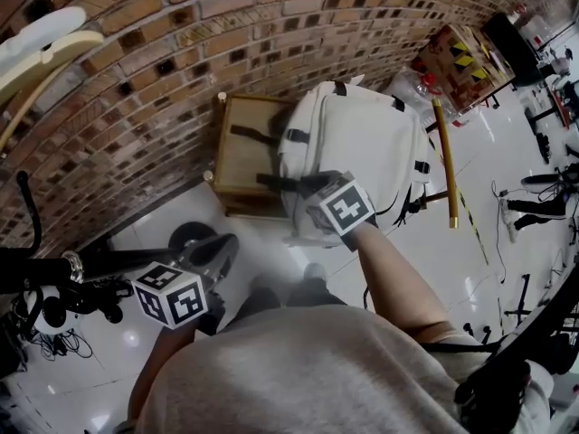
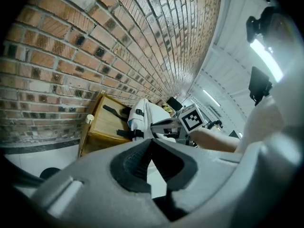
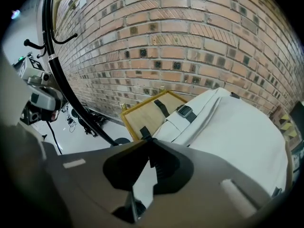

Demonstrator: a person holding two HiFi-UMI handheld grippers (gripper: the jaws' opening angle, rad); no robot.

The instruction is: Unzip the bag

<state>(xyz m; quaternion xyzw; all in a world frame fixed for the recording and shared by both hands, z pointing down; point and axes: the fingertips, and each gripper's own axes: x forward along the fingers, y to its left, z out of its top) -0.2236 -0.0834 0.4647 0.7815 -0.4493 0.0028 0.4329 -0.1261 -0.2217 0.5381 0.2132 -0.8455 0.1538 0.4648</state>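
White backpack point(image 1: 362, 143) lies on a small wooden worktop point(image 1: 237, 152) against the brick wall point(image 1: 181, 43). Right claw point(image 3: 149, 145) is closed, tips at a black strap point(image 3: 144, 133) on its near edge, probably seeking the zip pull. Left claw point(image 2: 151, 141) is closed and empty, hanging low, well apart from the bag.

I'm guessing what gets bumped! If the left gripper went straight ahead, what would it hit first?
Probably the white backpack, right beside the right gripper. Nothing shows between it and the left gripper, though depth is hard to judge.

Premises are presenting as a workshop or lab: brick wall point(image 1: 181, 52), glossy white floor point(image 1: 507, 152), hazard-striped crate point(image 1: 457, 60), cables point(image 1: 45, 342) trailing.
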